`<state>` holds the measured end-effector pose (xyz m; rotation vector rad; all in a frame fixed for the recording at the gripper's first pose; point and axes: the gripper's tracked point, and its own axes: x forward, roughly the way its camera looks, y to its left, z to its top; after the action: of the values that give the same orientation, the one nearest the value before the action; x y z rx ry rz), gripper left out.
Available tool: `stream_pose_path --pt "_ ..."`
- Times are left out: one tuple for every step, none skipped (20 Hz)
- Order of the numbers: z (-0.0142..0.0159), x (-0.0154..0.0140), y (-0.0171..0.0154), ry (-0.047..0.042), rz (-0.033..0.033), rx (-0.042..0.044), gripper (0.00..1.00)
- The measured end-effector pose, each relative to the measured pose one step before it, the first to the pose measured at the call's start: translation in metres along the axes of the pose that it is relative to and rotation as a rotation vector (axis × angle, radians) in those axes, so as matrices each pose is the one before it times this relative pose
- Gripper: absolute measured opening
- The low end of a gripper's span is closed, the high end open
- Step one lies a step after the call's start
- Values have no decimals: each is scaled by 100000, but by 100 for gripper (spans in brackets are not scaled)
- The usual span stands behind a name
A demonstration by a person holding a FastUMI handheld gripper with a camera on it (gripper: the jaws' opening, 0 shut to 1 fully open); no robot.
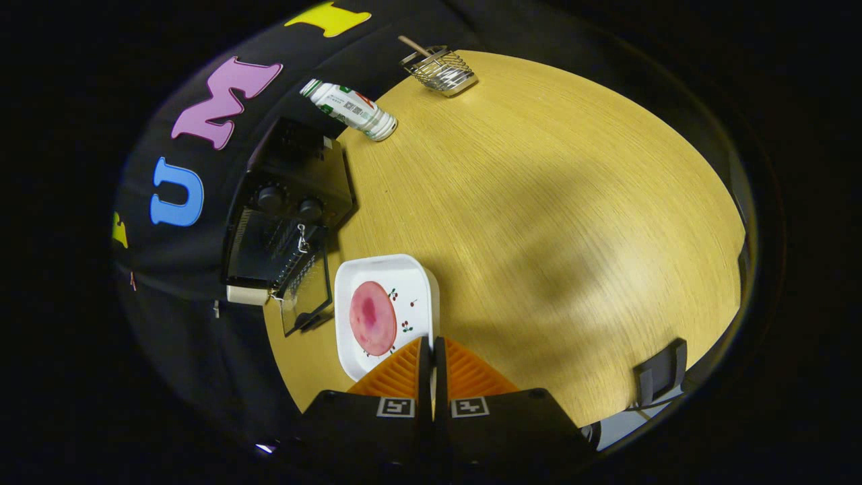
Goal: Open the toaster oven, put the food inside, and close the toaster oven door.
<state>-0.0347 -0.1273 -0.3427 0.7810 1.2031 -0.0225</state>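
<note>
— Gripper (432,345)?
— Pressed together, tip against tip, pinching nothing. Hovers at the near rim of the white plate (411,269).

— And the food (372,318)?
— Lies flat on that plate, just ahead of the fingertips and a little to one side. Round, pink, darker in the middle. Untouched, by the look of it.

— Whereabouts on the desk (552,202)?
— Close to the edge that meets the black cloth wall, right beside the toaster oven (289,202).

— Open or closed, the toaster oven?
— Open, seemingly. Hard to read otherwise, with the glass door (306,296) swung out toward the plate, handle outermost, and a wire rack visible behind it.

— So, progress?
— Probably one step of three done: opening. Left to do: spreading the fingers, picking up the food, getting it onto the rack, then swinging the door shut.

— Anything else around?
— Further along the same edge, a bottle (350,109) lying on its side; past that, near the far corner, a wire basket (439,69) with a wooden stick in it. On the opposite edge, a dark clip (663,370). Well apart from the plate, all three.
</note>
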Motion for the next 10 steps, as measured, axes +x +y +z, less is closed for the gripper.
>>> stream_pose_path --pt "-594 -805 170 -1322 1002 1451 5" --pt "-489 -516 222 -1124 640 1529 5" --pt "-477 -366 315 -1225 421 1637 5" --pt "-378 -457 156 -1103 -182 1600 5" --pt "-450 -245 241 -1312 163 1365 5" --pt "-364 -168 404 -1378 259 1433 5" --pt "-520 -473 499 -1364 1032 1756 5" --pt "-457 -423 667 -1128 1634 2007 5" --pt "-472 -275 825 -1065 1740 2143 5" --pt "-482 -268 824 -783 1694 2009 5"
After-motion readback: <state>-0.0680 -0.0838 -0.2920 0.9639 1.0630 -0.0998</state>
